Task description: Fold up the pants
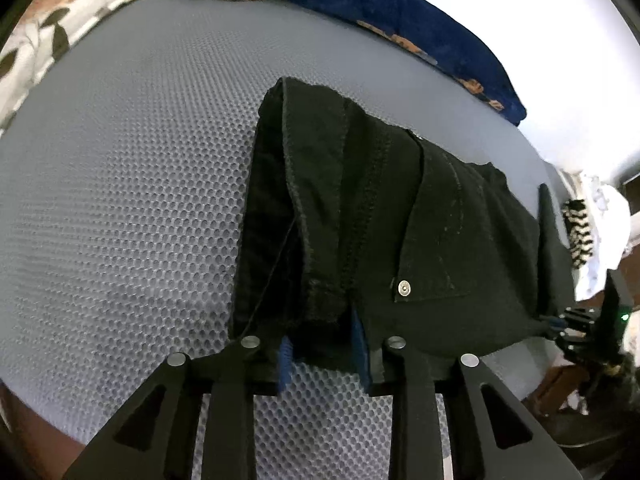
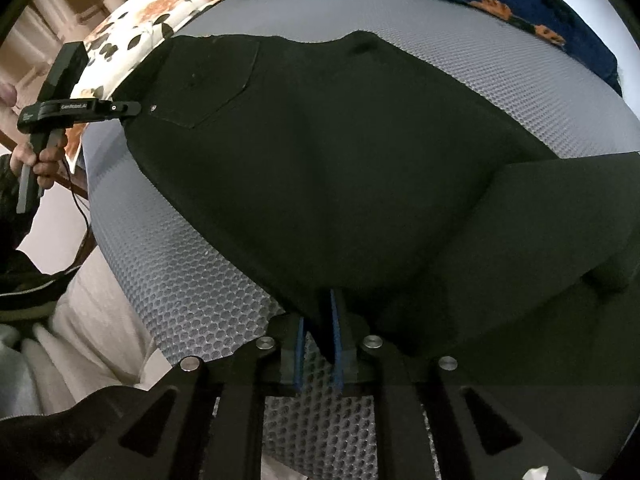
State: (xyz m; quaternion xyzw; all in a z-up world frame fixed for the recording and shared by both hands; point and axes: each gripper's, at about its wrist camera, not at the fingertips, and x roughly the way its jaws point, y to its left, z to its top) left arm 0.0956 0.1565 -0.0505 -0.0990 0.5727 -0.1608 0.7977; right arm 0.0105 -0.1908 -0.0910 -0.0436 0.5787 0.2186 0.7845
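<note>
Low in both wrist views, the left gripper (image 1: 324,354) and right gripper (image 2: 319,340) stand slightly apart around the pants' (image 2: 320,152) near edge; release fully, then lift straight off so the fold stays flat.

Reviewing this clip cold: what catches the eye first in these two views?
The black pants dominate, spread across the grey mesh mattress, a silver rivet glinting at a pocket corner. Each gripper has an edge of the cloth between its blue pads: left gripper, right gripper. A blue floral blanket lies bunched along the far edge.
</note>
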